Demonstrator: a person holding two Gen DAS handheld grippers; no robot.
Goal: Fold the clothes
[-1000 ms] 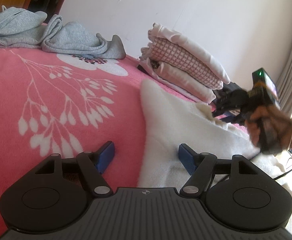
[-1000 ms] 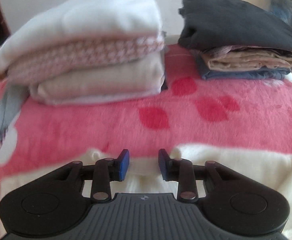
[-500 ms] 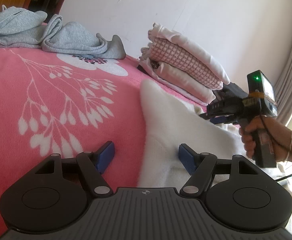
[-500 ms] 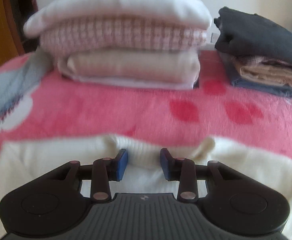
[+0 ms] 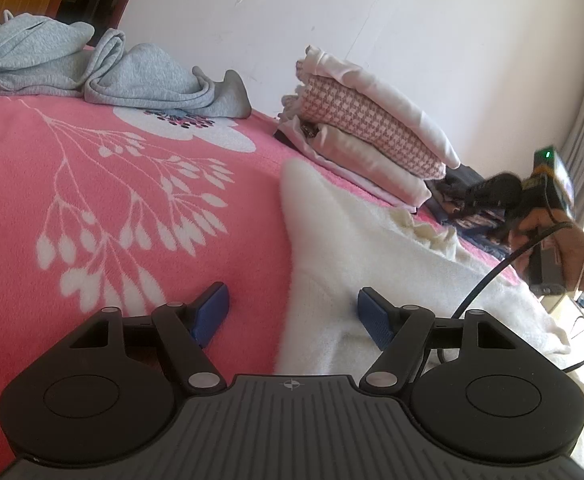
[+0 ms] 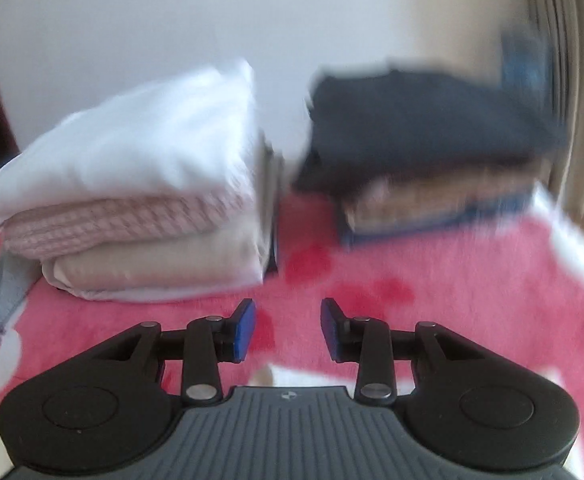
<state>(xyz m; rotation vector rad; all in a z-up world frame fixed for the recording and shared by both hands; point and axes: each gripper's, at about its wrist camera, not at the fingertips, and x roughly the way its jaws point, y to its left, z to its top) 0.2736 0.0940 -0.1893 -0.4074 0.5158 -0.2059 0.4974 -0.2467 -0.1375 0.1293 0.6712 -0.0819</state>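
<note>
The left gripper sits low with its jaws wide apart, one pad over the pink blanket, the other over the cream garment spread flat on it. The right gripper, held in a hand above the garment's far right side, has its jaws apart and empty. Beyond lie a light folded stack and, right of it, a dark stack. Grey clothes lie crumpled far left.

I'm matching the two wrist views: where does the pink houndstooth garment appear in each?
Left wrist: pink houndstooth garment right of centre, middle of the light folded stack.
Right wrist: it sits left, blurred, under the white top layer.
Shared landmark: pink floral blanket.
</note>
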